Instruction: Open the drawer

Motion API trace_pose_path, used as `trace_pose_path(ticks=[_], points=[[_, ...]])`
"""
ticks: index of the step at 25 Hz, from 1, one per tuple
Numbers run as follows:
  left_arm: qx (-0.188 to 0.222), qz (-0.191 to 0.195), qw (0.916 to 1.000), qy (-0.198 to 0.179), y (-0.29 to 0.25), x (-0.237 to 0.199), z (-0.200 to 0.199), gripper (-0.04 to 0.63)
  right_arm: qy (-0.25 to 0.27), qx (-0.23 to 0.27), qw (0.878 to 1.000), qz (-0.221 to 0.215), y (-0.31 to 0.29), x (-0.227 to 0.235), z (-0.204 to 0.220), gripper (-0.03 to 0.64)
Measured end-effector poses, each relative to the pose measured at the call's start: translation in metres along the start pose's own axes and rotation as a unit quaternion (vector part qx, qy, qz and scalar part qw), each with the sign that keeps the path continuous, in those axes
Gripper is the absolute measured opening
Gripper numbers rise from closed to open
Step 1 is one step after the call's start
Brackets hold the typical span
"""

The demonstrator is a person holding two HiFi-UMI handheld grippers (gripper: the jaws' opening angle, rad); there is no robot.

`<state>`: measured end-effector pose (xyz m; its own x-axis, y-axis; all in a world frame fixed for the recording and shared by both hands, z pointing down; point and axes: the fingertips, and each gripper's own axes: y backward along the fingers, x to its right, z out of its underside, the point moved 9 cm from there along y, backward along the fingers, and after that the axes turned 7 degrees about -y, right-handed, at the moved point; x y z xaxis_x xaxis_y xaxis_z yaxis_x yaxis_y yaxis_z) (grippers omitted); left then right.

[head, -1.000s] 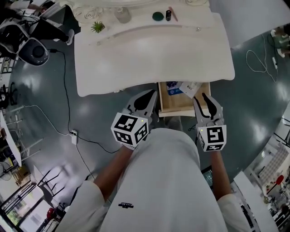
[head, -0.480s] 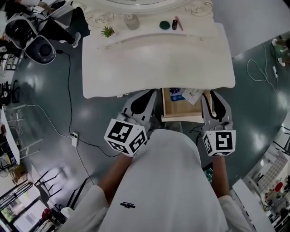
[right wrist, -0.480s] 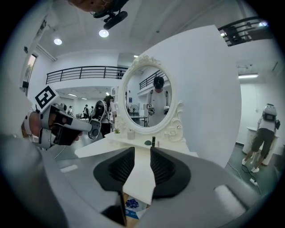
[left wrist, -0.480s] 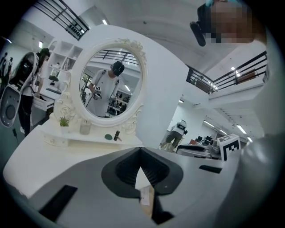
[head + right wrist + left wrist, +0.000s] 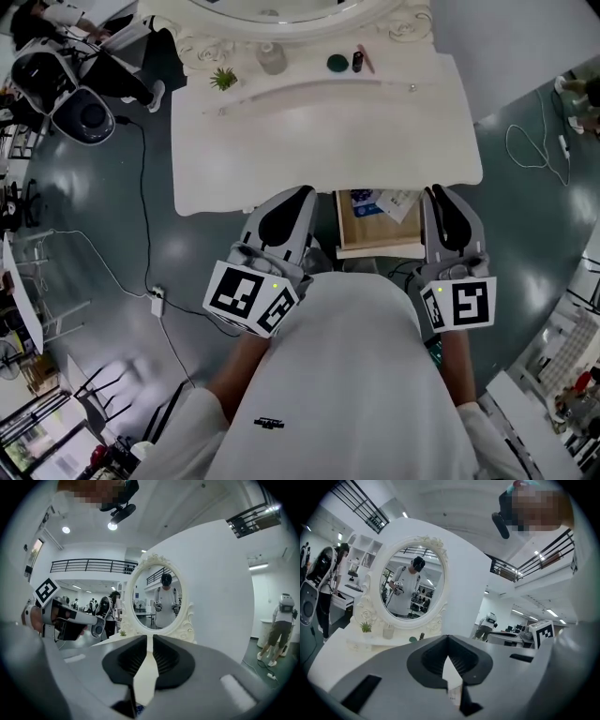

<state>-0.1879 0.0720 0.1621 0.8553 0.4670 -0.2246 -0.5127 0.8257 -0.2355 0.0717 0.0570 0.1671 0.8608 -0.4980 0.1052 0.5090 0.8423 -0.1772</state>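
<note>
A white dressing table (image 5: 328,122) stands ahead of me. Its light wooden drawer (image 5: 380,247) is pulled out under the front edge, showing a blue packet (image 5: 364,202) and white paper (image 5: 398,201) inside. My left gripper (image 5: 298,195) hangs left of the drawer, above it, shut with nothing held; its tips (image 5: 448,638) meet in front of the oval mirror (image 5: 412,581). The right gripper (image 5: 439,194) hovers at the drawer's right side. Its jaws (image 5: 150,639) are closing, a narrow slit remains, and nothing is between them.
At the back of the tabletop stand a small plant (image 5: 223,78), a glass jar (image 5: 271,58), a green lid (image 5: 337,63) and a dark bottle (image 5: 357,61). A cable (image 5: 141,187) and power strip (image 5: 157,302) lie on the floor at left. People stand in the background (image 5: 280,623).
Both grippers have risen away from the drawer toward my chest and look larger. The right jaws have narrowed from a wide V to a slit. The drawer stays pulled out.
</note>
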Motion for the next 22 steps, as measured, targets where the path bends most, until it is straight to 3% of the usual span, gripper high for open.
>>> trace_pose_path(ticks=[10, 22], points=[[-0.002, -0.020, 0.9970, -0.075, -0.004, -0.005, -0.013, 0.009, 0.009, -0.005, 1.000, -0.001, -0.013, 0.003, -0.013, 0.012], [-0.004, -0.018, 0.9963, -0.084, -0.011, -0.014, -0.020, 0.009, -0.026, 0.006, 0.999, -0.033, -0.017, 0.010, -0.017, 0.012]])
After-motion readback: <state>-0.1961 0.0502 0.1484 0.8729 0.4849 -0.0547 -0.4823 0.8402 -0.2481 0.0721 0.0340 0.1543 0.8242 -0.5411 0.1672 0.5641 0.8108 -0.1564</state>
